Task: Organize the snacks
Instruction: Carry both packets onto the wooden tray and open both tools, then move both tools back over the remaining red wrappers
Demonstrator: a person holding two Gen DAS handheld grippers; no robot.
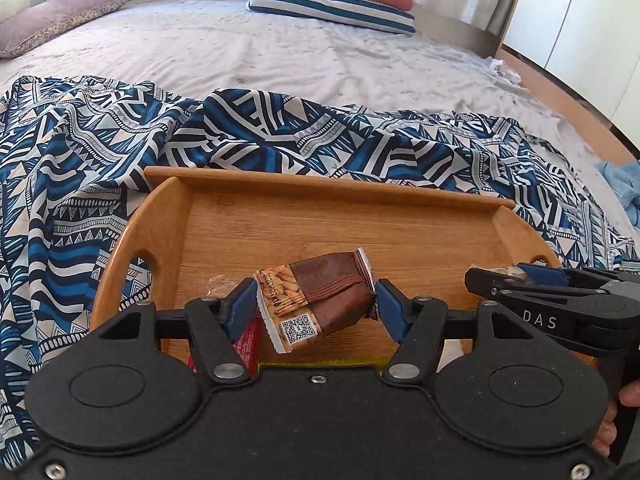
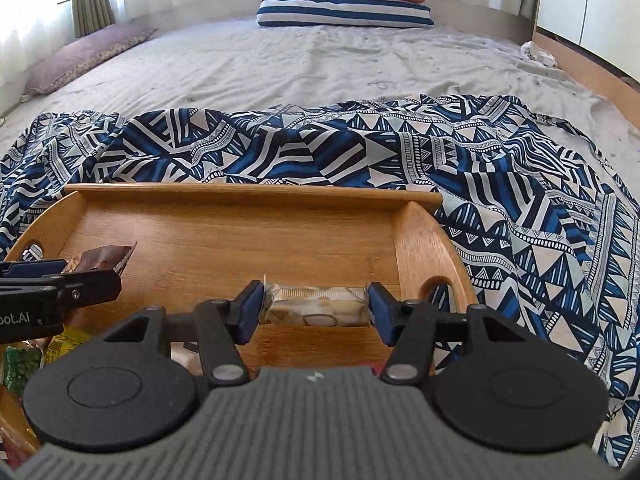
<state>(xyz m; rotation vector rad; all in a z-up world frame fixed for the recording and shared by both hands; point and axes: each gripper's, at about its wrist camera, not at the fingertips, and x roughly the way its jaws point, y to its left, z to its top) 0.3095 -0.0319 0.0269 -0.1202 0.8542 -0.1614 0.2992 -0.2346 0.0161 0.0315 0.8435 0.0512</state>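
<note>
Seemingly the sorting is in its early stage: the wooden tray [image 1: 328, 216] on the bed [image 1: 240, 48] is mostly bare, and more packets lie at its near edge, half hidden behind the tools. Both hands carry a snack above the tray floor. The left hand-held gripper [image 1: 316, 304] is partly spread, its blue pads pinching a brown bar [image 1: 320, 296] by the ends. The right hand-held gripper [image 2: 314, 306] is likewise partly spread, clamping a pale wrapped bar [image 2: 316, 306] lengthwise between its pads. Neither snack is set down yet; placing both and fetching the remaining packets is left.
</note>
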